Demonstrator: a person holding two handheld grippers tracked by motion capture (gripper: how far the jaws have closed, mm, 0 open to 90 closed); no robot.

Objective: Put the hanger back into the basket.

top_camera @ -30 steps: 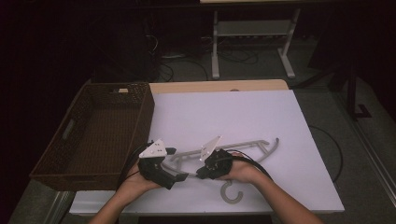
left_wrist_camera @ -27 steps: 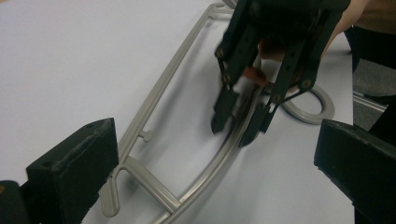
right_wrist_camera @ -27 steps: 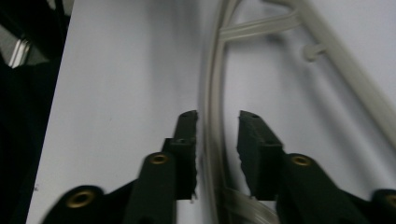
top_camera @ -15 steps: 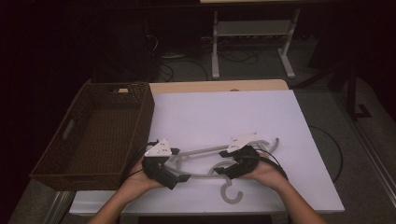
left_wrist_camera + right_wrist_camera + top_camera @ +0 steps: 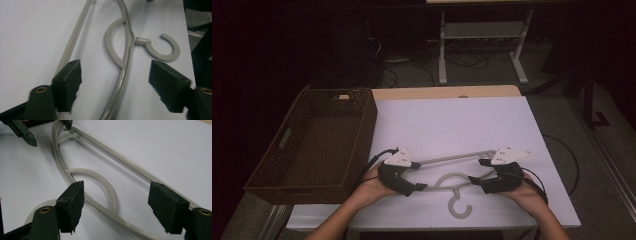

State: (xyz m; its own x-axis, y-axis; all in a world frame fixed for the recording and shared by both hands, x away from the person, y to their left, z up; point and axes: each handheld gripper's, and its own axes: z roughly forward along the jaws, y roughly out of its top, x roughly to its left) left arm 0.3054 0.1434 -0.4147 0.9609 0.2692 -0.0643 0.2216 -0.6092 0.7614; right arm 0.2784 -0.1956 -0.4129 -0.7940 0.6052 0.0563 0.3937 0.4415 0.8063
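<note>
High view first: grey hanger (image 5: 455, 181) flat on the white sheet (image 5: 452, 125), near the table's 6 o'clock edge, hook toward 6 o'clock, long bar running from 9 to 3. Left gripper (image 5: 409, 186) at the hanger's 9 o'clock end, held in a hand (image 5: 367, 186). Right gripper (image 5: 479, 181) out toward the 3 o'clock end, well apart from its partner. Big change from a second ago: back then both grippers side by side near the middle of the hanger, right one just beside the left; now slid off toward 3 o'clock along the hanger. Hanger itself in much the same spot, hook unmoved. Brown wicker basket (image 5: 319, 145) sitting at 9 o'clock of the sheet, same as before.

Left gripper view next: jaws roughly two-thirds apart, having just been closing. Hanger shoulder (image 5: 125, 75) running up between them, touching neither pad, nothing pinched. Hook (image 5: 163, 48) curling at 1 o'clock, white sheet underneath.

Right gripper view last: jaws at a similar moderate gap, having just been opening from nearly closed. Hanger arm and inner loop (image 5: 105, 187) passing between the pads, clear of both, no grip. Other gripper's dark jaw tips up at 11 o'clock, at the hanger's far end.
</note>
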